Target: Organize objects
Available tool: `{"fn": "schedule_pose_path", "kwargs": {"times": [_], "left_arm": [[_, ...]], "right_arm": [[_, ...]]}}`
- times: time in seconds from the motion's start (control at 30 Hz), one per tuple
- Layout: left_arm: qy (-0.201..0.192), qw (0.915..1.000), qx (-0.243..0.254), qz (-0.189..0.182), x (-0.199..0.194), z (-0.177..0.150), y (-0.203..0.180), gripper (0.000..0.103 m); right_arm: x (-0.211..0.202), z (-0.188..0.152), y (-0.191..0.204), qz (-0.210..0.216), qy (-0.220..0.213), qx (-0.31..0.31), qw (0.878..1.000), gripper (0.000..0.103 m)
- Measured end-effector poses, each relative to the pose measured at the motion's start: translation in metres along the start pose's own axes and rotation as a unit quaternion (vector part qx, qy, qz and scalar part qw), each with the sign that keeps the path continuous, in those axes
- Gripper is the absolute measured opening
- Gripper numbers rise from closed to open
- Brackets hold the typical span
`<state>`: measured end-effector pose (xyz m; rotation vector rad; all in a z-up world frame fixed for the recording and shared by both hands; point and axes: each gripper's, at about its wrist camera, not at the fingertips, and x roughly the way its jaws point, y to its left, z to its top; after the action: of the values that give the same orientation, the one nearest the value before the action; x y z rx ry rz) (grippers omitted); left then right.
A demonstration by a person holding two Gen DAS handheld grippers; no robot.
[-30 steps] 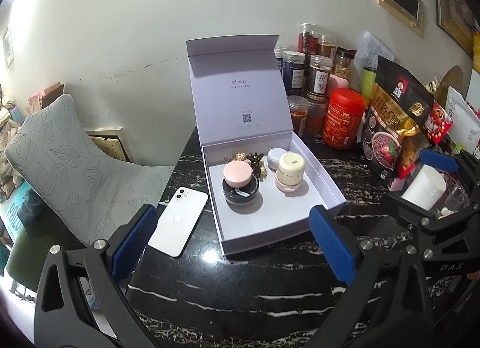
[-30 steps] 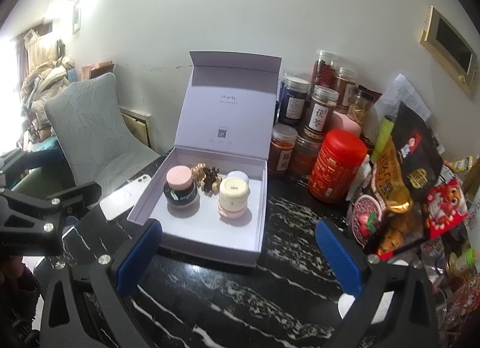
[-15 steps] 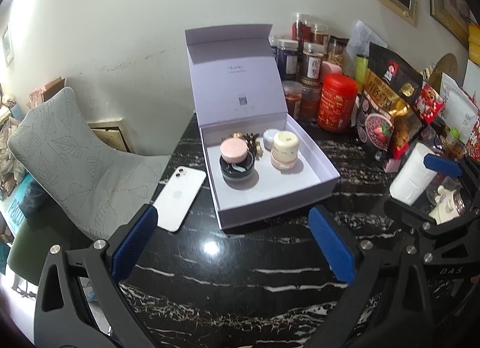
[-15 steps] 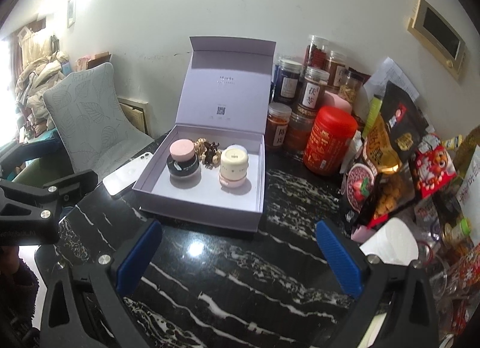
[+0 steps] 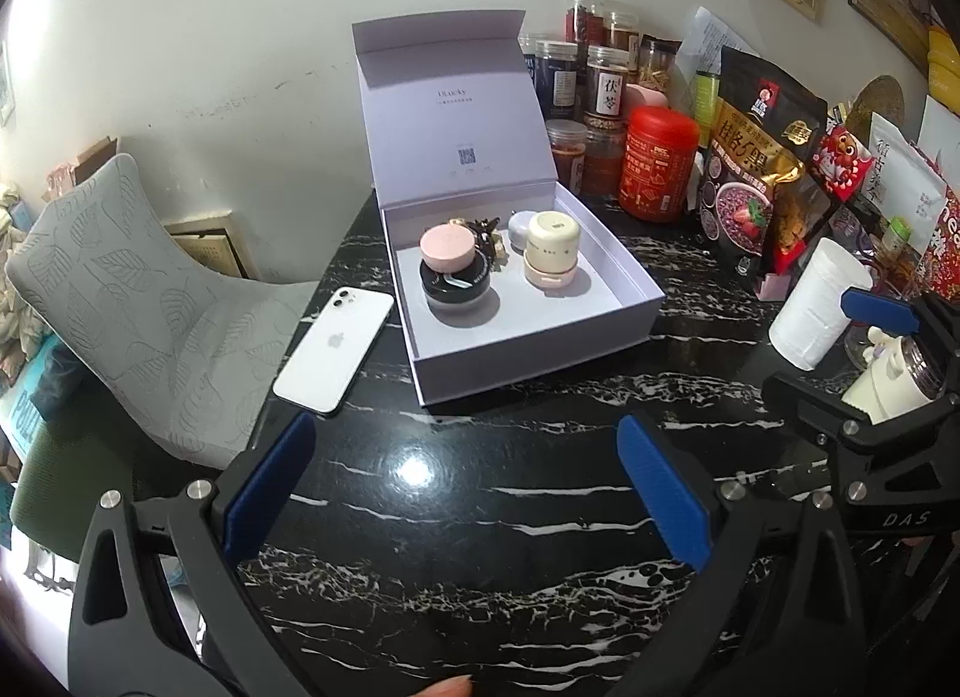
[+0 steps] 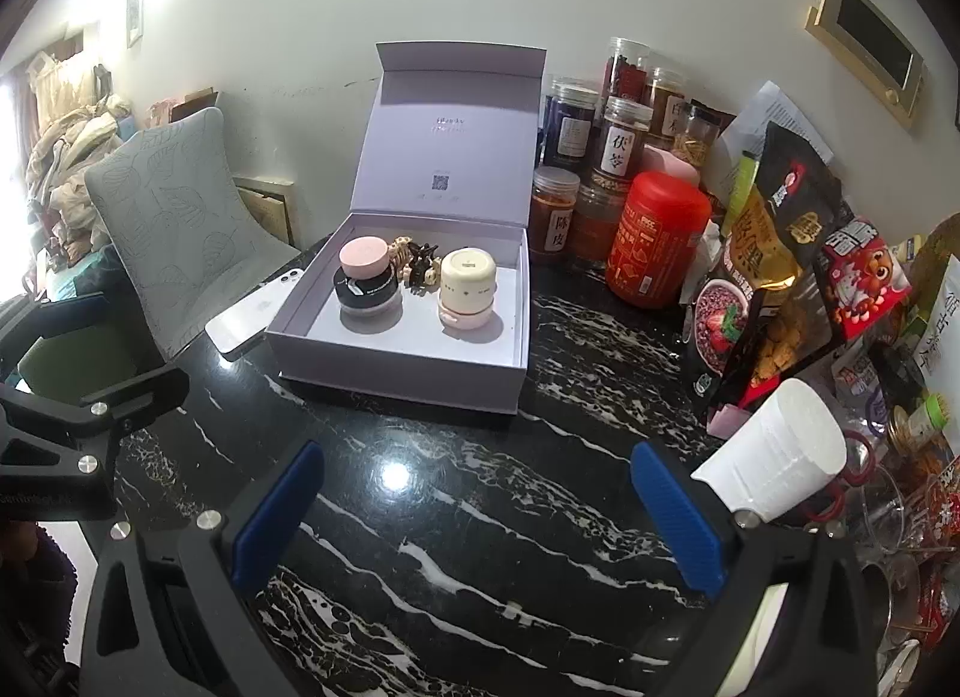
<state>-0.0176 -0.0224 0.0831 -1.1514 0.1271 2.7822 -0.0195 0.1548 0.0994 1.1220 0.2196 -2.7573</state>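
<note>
Open lilac box (image 5: 624, 301) sits on the black marble table (image 5: 480, 493), lid upright against the wall. Inside: a black jar with pink lid (image 5: 453, 271), a cream jar (image 5: 552, 250) on a pink base, a small pale jar behind it, and hair clips (image 6: 414, 265) between them. A white phone (image 5: 336, 349) lies just beside the box's left wall. Left gripper (image 5: 462, 481) and right gripper (image 6: 474, 508): both spread wide, empty, above bare table short of the box. Jars, a red canister (image 6: 657, 238) and snack bags crowd the right.

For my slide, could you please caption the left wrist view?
Open left gripper hovers over a black table, facing an open box of jars beside a white phone.
</note>
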Motion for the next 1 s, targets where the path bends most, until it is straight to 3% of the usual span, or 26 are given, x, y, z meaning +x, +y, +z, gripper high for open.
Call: {"fn": "schedule_pose_path", "kwargs": {"times": [1.0], "left_arm": [[0.023, 0.9996, 0.009, 0.013, 0.02, -0.003, -0.001, 0.101]], "right_arm": [[0.008, 0.003, -0.001, -0.01, 0.008, -0.008, 1.0, 0.103]]}}
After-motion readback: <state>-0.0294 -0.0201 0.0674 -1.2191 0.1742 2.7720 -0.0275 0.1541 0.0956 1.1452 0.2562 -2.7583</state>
